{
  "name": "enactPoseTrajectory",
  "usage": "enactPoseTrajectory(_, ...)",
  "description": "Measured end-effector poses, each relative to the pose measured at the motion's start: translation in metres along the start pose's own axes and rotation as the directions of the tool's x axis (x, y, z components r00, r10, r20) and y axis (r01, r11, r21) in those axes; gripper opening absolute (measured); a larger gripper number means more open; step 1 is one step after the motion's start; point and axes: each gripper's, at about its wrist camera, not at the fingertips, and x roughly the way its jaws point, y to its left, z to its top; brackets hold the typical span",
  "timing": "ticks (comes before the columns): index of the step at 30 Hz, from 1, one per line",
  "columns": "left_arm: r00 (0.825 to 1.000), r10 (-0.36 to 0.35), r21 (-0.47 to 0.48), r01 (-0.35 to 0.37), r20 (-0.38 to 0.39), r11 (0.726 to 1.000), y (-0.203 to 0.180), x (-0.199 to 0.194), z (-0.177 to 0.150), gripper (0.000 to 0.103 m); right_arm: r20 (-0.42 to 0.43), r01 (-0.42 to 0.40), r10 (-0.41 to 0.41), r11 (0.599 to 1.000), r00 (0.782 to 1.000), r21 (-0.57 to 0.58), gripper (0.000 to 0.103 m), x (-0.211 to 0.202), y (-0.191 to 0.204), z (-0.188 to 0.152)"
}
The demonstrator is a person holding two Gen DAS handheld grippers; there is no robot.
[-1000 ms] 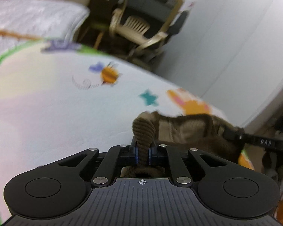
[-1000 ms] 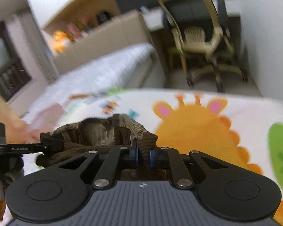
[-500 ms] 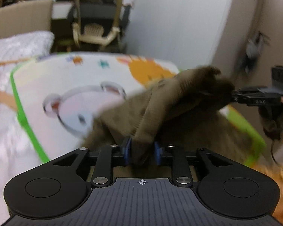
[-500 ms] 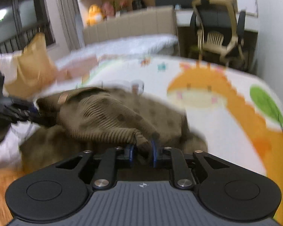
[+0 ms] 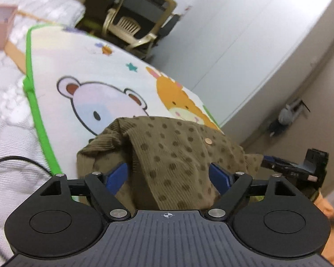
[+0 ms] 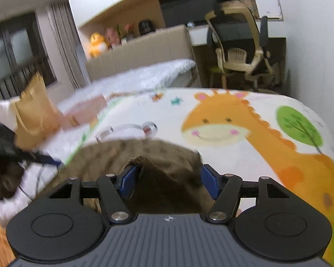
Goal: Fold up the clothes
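Observation:
A brown corduroy garment (image 5: 171, 153) with dark dots and a small round button lies bunched on the near edge of the cartoon play mat (image 5: 95, 71). My left gripper (image 5: 169, 173) is open, its blue pads wide apart on either side of a fold of the cloth. My right gripper (image 6: 167, 178) is open too, with the garment (image 6: 149, 162) lying between its blue pads. The right gripper shows at the right of the left wrist view (image 5: 296, 169). The left gripper shows at the left of the right wrist view (image 6: 15, 153).
The mat (image 6: 233, 115) with bear and giraffe prints covers a white quilted bed (image 5: 4, 115). A black cable (image 5: 22, 160) lies on the bed. A beige office chair (image 6: 238, 53) stands beyond. A tan bag (image 6: 33, 111) and pink box (image 5: 0, 29) sit left. A wall (image 5: 245, 33) is right.
Both grippers have opened and let go of the garment, which has dropped onto the mat's near edge. Both grippers were shut on it and holding it up before.

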Motion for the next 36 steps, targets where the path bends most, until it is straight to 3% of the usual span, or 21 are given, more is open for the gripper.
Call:
enactPoseTrajectory(4, 0.999, -0.003, -0.032, 0.002, -0.047, 0.999, 0.001, 0.038, 0.005, 0.085, 0.031, 0.001, 0.002, 0.997, 1.0, -0.074, 0.064, 0.01, 0.016, 0.013)
enactPoseTrajectory(9, 0.998, 0.003, -0.04, -0.005, -0.063, 0.999, 0.0, 0.053, 0.007, 0.088, 0.113, 0.028, -0.009, 0.985, 0.994, -0.17, 0.072, -0.031, 0.019, 0.031)
enactPoseTrajectory(12, 0.999, 0.003, -0.064, -0.007, -0.052, 0.998, 0.008, 0.049, 0.005, 0.091, 0.182, 0.039, -0.011, 0.988, 0.983, -0.149, 0.075, -0.049, 0.016, 0.039)
enactPoseTrajectory(16, 0.997, -0.002, -0.078, -0.004, -0.072, 0.997, 0.013, 0.057, 0.003, 0.092, 0.161, 0.022, -0.002, 0.992, 0.987, -0.123, 0.075, -0.017, 0.021, 0.039)
enactPoseTrajectory(18, 0.996, 0.004, -0.061, -0.009, -0.091, 0.998, 0.011, 0.065, 0.002, 0.092, 0.08, -0.013, 0.022, 0.993, 0.997, -0.113, 0.075, 0.018, 0.025, 0.027)
enactPoseTrajectory(20, 0.992, 0.031, -0.034, -0.035, -0.12, 0.999, 0.008, 0.072, 0.001, 0.092, -0.052, -0.012, 0.005, 0.993, 0.999, -0.12, 0.075, 0.05, 0.03, 0.005)
enactPoseTrajectory(24, 0.988, 0.064, 0.021, -0.062, -0.142, 0.998, 0.006, 0.063, -0.005, 0.092, -0.222, 0.007, -0.045, 0.985, 0.974, -0.17, 0.079, 0.062, 0.03, -0.055)
enactPoseTrajectory(25, 0.987, 0.068, 0.029, -0.065, -0.144, 0.997, 0.007, 0.058, -0.007, 0.093, -0.241, -0.01, -0.037, 0.982, 0.97, -0.189, 0.079, 0.054, 0.032, -0.058)
enactPoseTrajectory(27, 0.987, 0.067, 0.029, -0.063, -0.147, 0.998, 0.009, 0.049, -0.01, 0.093, -0.241, -0.016, -0.021, 0.989, 0.97, -0.15, 0.079, 0.039, 0.026, -0.047)
enactPoseTrajectory(32, 0.998, -0.014, -0.07, 0.009, -0.069, 0.998, 0.016, 0.038, 0.013, 0.094, -0.1, -0.007, 0.016, 0.996, 0.995, 0.093, 0.085, 0.034, -0.016, 0.006)
enactPoseTrajectory(36, 0.997, 0.004, -0.114, -0.013, -0.08, 0.993, 0.022, 0.064, 0.03, 0.094, -0.18, -0.044, 0.103, 0.95, 0.978, 0.308, 0.086, 0.083, -0.049, 0.021)
